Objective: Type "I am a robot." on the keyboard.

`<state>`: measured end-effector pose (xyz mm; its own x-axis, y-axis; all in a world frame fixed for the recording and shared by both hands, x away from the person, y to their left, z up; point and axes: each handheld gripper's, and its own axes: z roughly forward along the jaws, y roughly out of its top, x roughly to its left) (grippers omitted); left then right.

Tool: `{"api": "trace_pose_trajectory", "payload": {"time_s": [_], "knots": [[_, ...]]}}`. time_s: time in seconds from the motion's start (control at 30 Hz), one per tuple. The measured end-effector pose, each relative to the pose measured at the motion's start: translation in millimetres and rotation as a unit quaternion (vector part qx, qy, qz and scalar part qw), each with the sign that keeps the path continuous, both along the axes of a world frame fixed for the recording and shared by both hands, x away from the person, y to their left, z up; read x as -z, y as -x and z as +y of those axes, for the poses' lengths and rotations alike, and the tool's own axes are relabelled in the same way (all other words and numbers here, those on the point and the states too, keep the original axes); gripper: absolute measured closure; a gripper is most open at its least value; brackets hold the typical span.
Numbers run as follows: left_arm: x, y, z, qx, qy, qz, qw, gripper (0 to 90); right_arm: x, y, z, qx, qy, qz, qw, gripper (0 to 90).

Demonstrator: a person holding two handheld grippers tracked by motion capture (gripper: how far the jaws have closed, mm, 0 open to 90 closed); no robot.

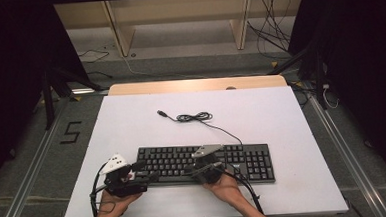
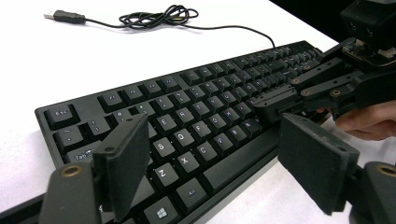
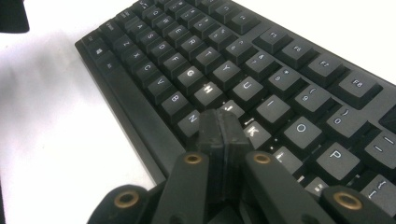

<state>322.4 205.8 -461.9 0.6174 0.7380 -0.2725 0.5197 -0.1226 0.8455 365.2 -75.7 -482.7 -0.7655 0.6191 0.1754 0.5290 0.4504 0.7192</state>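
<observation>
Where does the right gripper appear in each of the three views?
High view: the right gripper is low centre, over the keyboard.
Left gripper view: far right, jaws shut, tips over the keys.
Right gripper view: bottom centre, shut tips by the J key.
Shared landmark: the keyboard.

The keyboard (image 3: 261,79) runs off the right gripper view's edges; the closed right hand-held gripper (image 3: 223,125) hides a key

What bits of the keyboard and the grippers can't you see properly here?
- Right gripper view: the shut right gripper hides the keys under its tips.
- Left gripper view: the left gripper covers the keyboard bottom row.
- High view: key letters too small.
</observation>
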Motion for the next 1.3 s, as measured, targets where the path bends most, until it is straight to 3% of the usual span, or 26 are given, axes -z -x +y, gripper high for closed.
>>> {"api": "trace_pose_trajectory", "payload": {"time_s": [0.3, 0.43, 0.63, 0.87, 1.13, 1.3], "knots": [[0.1, 0.7, 0.3, 0.000, 0.000, -0.004, 1.0000, 24.8, -0.8, -0.1, -0.9, 0.007, -0.007, 0.007, 0.9999, 90.0], [-0.1, 0.7, 1.2, -0.003, 0.002, -0.006, 1.0000, 24.7, -5.8, -0.1, -5.1, 0.010, -0.026, 0.011, 0.9996, 80.7], [-0.7, 0.8, 2.4, -0.007, 0.005, -0.012, 0.9999, 24.8, -16.9, 2.4, -13.6, 0.008, -0.065, 0.006, 0.9979, 58.7], [-0.9, 1.0, 3.4, -0.012, 0.007, -0.015, 0.9998, 24.8, -24.0, 6.2, -16.4, 0.007, -0.074, 0.005, 0.9972, 45.8], [-1.0, 0.7, 5.1, -0.016, 0.008, -0.017, 0.9997, 24.8, -24.4, 9.6, -15.2, -0.003, -0.076, 0.005, 0.9971, 41.3], [-0.9, 0.5, 5.6, -0.018, 0.009, -0.018, 0.9996, 24.8, -24.0, 12.3, -13.9, -0.008, -0.075, 0.005, 0.9972, 45.3]]}}
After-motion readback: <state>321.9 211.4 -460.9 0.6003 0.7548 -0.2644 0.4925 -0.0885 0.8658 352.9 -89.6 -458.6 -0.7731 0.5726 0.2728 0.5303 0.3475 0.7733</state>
